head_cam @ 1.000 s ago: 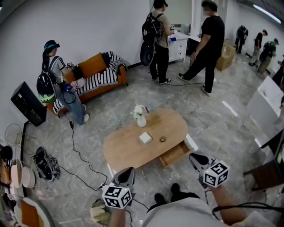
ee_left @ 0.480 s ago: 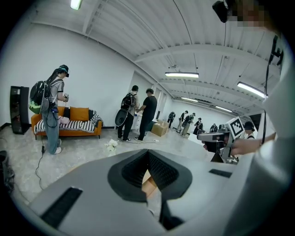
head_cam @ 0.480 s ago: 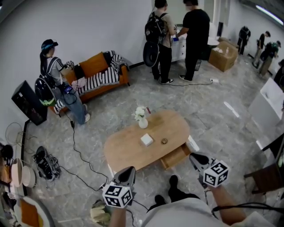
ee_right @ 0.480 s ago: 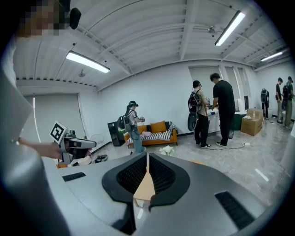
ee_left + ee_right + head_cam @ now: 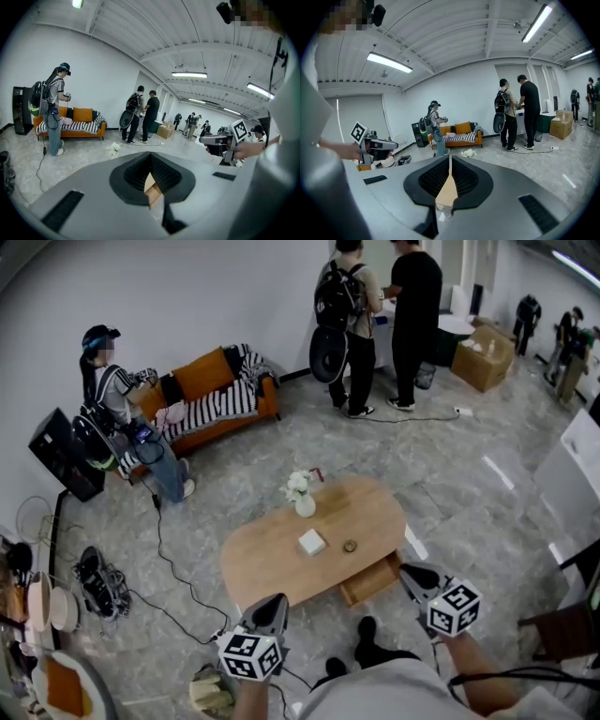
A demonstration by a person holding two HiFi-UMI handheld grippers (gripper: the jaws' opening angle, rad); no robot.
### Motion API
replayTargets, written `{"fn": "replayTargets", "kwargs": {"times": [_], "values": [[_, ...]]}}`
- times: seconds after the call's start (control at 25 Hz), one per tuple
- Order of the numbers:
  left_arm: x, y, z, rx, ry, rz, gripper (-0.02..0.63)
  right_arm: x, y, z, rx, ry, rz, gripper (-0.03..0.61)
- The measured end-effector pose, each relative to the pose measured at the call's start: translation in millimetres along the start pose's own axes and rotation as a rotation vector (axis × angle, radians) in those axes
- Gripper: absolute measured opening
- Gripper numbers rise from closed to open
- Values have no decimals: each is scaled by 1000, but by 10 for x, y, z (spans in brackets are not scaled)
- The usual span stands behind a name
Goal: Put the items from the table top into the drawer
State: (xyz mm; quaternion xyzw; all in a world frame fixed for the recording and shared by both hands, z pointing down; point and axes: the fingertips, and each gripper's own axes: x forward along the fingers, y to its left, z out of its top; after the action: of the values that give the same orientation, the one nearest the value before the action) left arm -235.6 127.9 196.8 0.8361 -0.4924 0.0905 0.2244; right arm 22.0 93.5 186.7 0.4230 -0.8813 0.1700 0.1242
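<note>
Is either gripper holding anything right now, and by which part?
Nothing is held. The left gripper and right gripper both have jaws together, empty; the white box and small round item lie on the table.

Smooth matt pale wood for the oval coffee table (image 5: 272,568) and its drawer (image 5: 370,579); glossy grey marble-look tile on the floor (image 5: 469,493); a striped cloth throw (image 5: 220,401) over the orange fabric sofa (image 5: 202,376)

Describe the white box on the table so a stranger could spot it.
Find the oval wooden table mid-floor. Near its centre lies the white box, by the flower vase and a small round object. It alone is flat and square.
</note>
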Motion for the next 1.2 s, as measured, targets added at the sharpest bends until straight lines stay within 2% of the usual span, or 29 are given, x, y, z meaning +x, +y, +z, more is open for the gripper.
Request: {"fn": "replayTargets", "kwargs": {"times": [0.52,1.2], "values": [[659,-34,94,-19,23,56,1,364,-628,95,-32,49,59,41],[1244,-146,-9,-62,74,118,2,643,-1184,-85,-44,127,137,41]]}}
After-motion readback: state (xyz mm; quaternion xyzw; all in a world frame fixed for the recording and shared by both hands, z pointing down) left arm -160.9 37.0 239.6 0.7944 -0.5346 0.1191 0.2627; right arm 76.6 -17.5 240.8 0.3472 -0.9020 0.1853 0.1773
